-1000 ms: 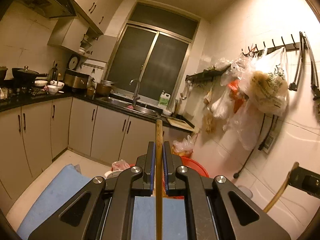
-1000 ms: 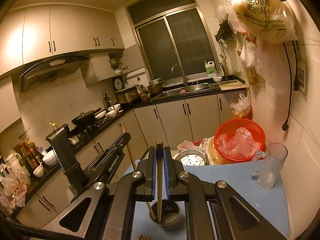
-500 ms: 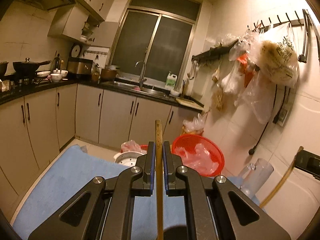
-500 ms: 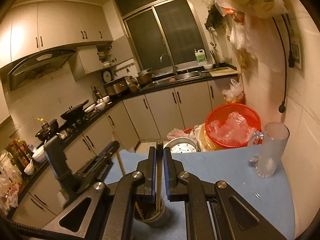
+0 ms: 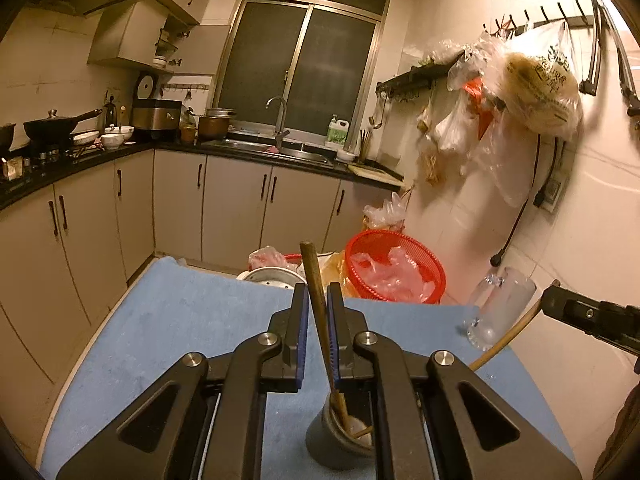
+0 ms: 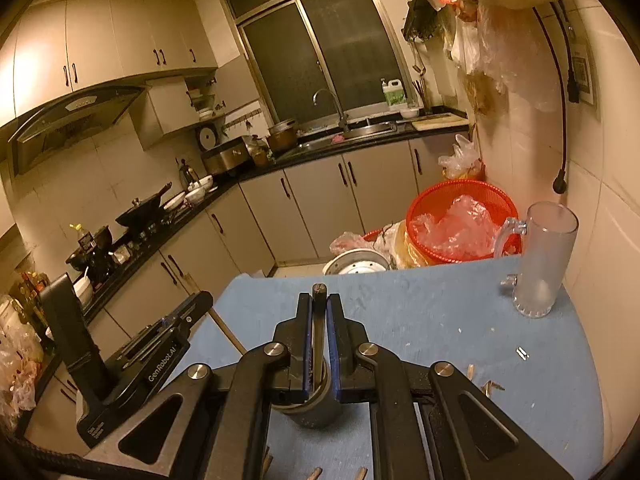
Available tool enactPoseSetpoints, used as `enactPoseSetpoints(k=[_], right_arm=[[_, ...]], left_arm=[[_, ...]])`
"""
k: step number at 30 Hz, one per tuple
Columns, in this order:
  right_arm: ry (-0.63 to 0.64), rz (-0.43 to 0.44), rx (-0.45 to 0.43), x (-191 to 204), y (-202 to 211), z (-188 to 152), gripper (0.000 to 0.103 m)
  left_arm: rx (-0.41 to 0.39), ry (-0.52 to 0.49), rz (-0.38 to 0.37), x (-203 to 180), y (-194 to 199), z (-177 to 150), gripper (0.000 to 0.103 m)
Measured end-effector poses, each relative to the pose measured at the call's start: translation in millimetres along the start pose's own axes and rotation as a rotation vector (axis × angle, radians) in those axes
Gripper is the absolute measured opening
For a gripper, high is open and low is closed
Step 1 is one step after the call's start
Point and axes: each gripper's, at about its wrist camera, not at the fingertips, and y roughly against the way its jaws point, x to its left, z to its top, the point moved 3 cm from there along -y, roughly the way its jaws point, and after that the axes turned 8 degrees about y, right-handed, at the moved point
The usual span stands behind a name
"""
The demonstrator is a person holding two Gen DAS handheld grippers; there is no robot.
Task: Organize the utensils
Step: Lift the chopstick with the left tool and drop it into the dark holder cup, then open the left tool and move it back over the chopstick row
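A grey cup [image 5: 340, 436] stands on the blue table mat [image 5: 180, 320] close below both grippers. My left gripper [image 5: 317, 292] is shut on a wooden chopstick [image 5: 314, 280], which leans left at the top and has its lower end inside the cup. In the right wrist view my right gripper [image 6: 319, 300] is shut on a second chopstick [image 6: 319, 320], upright, with its lower end in the same cup [image 6: 312, 412]. The right gripper's tip [image 5: 580, 312] and its chopstick [image 5: 508, 336] show at the right of the left wrist view. The left gripper's body [image 6: 160, 360] is at the left.
A frosted glass mug [image 6: 540, 260] stands at the table's far right corner by the wall. Behind the table's far edge are a red basket [image 6: 460, 220] with plastic bags and a metal pot [image 6: 356, 264]. Small wood bits [image 6: 488, 384] lie on the mat at right.
Both grippers have come down toward the table and tipped downward. The cup has come into the left wrist view, and the left chopstick now leans instead of standing straight.
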Motion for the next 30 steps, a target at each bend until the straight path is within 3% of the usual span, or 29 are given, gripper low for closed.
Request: enactPoseSetpoints(k=[3, 4, 5, 7, 14, 16, 19, 30], right_arm=[[-0.002, -0.005, 0.010, 1.3, -1.1, -3.8, 0.010], [0.000, -0.008, 0.012, 1.0, -0.1, -4.2, 0.014], [-0.001, -0.013, 0.013, 0.1, 1.5, -4.4, 0.017], [-0.012, -0.020, 0.008, -1.9, 5.8, -3.7, 0.026], [-0.022, -0.022, -0.016, -0.4, 33.8, -5.4, 0.033], [-0.013, -0.022, -0.027, 2.1, 44.4, -8.9, 0.044], [-0.009, -0.026, -0.044, 2.9, 62.7, -20.4, 0.053], [-0.080, -0.014, 0.023, -10.2, 83.2, -82.9, 0.054]], left_arm=[[0.014, 0.000, 0.010, 1.1, 4.0, 0.6, 0.010], [0.018, -0.002, 0.013, 0.1, 4.8, 1.4, 0.014], [0.020, -0.002, 0.016, -0.1, 6.5, 2.2, 0.020], [0.013, -0.002, 0.021, -0.7, 12.2, 5.0, 0.044], [0.019, -0.003, 0.035, 2.6, 35.9, 8.1, 0.046], [0.030, 0.002, 0.037, 6.5, 45.5, 5.3, 0.055], [0.045, 0.022, 0.049, 18.6, 64.5, -3.5, 0.059], [0.101, 0.086, 0.121, 63.4, 127.2, -49.0, 0.065]])
